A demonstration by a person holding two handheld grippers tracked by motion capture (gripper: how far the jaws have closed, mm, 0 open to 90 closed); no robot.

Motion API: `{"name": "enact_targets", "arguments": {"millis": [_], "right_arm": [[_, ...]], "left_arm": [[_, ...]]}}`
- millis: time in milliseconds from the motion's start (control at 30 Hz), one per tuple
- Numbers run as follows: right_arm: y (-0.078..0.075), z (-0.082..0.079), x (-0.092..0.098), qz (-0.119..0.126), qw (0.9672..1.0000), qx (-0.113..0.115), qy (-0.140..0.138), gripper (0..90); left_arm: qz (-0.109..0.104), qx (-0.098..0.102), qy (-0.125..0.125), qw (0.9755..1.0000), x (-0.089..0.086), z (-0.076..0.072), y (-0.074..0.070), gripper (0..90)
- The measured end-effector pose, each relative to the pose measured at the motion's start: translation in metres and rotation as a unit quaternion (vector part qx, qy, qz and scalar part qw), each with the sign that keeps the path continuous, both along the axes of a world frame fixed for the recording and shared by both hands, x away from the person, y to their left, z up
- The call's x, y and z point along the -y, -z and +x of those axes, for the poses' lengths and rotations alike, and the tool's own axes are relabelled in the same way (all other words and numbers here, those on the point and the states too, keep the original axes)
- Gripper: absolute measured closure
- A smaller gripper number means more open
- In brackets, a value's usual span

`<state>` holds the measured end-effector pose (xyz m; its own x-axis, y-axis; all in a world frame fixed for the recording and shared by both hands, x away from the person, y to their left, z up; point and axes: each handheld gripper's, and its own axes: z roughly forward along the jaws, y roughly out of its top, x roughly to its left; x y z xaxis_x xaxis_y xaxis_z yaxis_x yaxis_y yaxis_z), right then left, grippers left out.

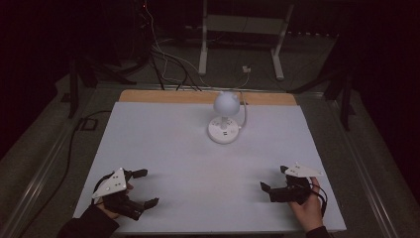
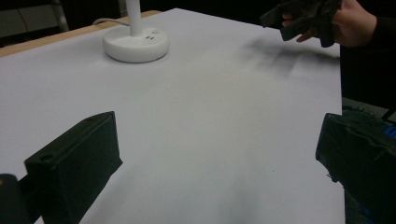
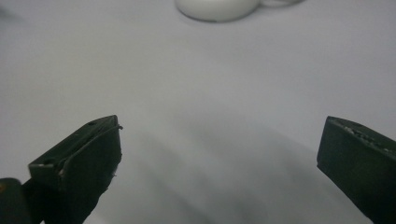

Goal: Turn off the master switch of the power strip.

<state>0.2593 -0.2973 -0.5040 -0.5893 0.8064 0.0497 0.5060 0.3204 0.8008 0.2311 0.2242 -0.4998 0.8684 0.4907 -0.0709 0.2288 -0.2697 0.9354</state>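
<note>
At near-left edge, left gripper [image 1: 143, 187]: jaws spread wide, nothing between them, held low over the white sheet [image 1: 168, 148]; grey three-cornered plate on top.
Left hand [image 1: 113, 206]: wraps the gripper body from below, dark sleeve [image 1: 89, 225] runs off the bottom edge.
Left gripper view: both black jaws far apart, bare sheet between; lamp base and the other hand's gripper farther off.
Right gripper [image 1: 274, 179]: near-right part of the sheet, jaws apart, holding nothing; pale plate on top, tips point toward the middle.
Right hand [image 1: 308, 203]: grips it from the near side, cable loops by the wrist.
Right gripper view: jaws wide, empty sheet and a soft shadow between; lamp base edge at the top.
Desk lamp [image 1: 226, 105]: far centre of the sheet, well apart from both grippers; round white base [image 2: 135, 44], short stem, globe head, unlit.
Lamp cord [image 1: 243, 111]: white, leaves the base on the right and runs off the back.
Table [image 1: 148, 95]: wooden strip shows beyond the sheet's far edge.
Background: dark floor, cables [image 1: 163, 54], pale stand legs [image 1: 240, 34].
</note>
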Motion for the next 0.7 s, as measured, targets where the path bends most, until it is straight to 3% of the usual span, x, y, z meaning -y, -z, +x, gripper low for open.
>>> {"name": "enact_targets", "arguments": {"millis": [333, 700], "right_arm": [[0.010, -0.017, 0.019, -0.020, 0.9996, -0.010, 0.017, 0.0], [0.012, -0.017, 0.018, -0.037, 0.9993, -0.003, 0.010, 0.0]], "left_arm": [[0.002, 0.000, 0.003, 1.0000, 0.001, 0.000, 0.000, 0.3], [0.004, -0.003, 0.003, 1.0000, 0.002, 0.000, 0.001, 0.3]]}}
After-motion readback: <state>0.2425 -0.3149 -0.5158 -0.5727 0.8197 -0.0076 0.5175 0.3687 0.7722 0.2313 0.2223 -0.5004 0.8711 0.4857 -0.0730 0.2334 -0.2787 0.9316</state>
